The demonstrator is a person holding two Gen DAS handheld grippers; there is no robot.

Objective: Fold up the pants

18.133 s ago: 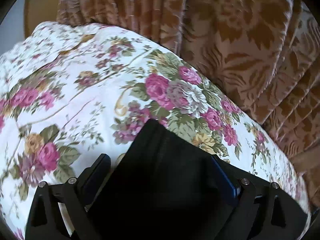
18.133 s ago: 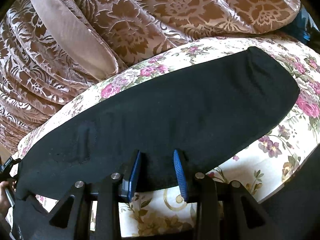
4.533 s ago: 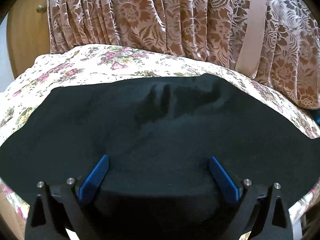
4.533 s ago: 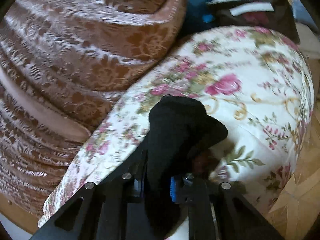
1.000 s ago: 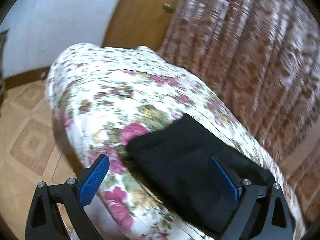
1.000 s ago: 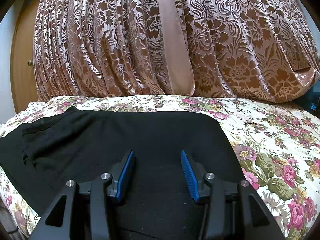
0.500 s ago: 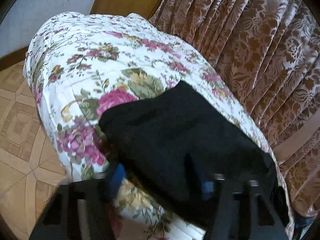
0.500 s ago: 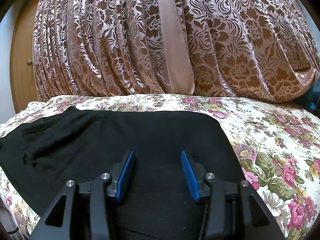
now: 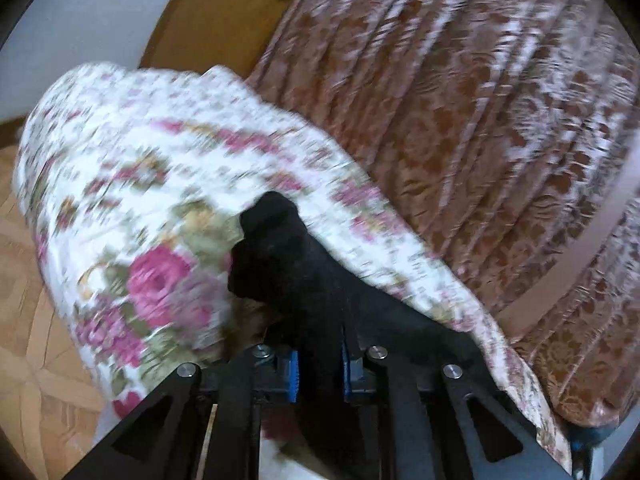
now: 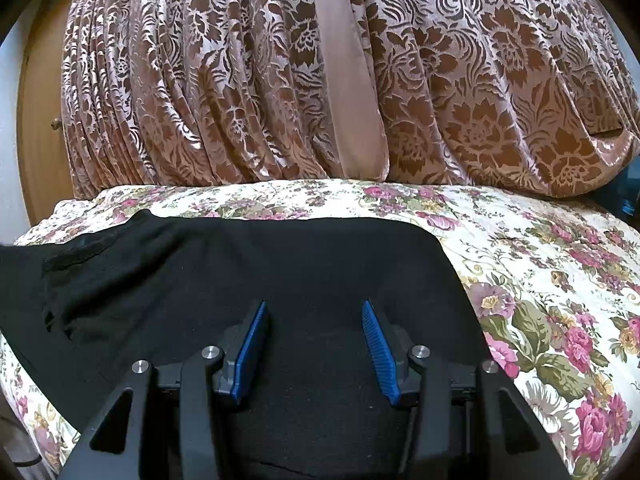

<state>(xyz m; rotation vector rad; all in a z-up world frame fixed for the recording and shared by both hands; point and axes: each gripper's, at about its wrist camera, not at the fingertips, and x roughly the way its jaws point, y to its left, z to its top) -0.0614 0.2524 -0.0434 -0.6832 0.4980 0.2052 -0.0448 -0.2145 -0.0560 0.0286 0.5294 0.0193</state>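
Observation:
The black pants (image 10: 248, 276) lie folded on a floral bedspread (image 10: 540, 264). In the left wrist view my left gripper (image 9: 318, 372) is shut on the end of the pants (image 9: 288, 256), which bunches up above the blue pads; the view is blurred by motion. My right gripper (image 10: 314, 340) is open, its blue pads (image 10: 252, 340) resting over the pants' right part, holding nothing.
A brown patterned curtain (image 10: 320, 80) hangs behind the bed. A wooden door (image 9: 208, 12) stands at the left. Parquet floor (image 9: 32, 320) lies below the bed's left edge.
My left gripper has closed on the left end of the pants and is lifting it; half a second ago the jaws were closing. The right gripper has not moved.

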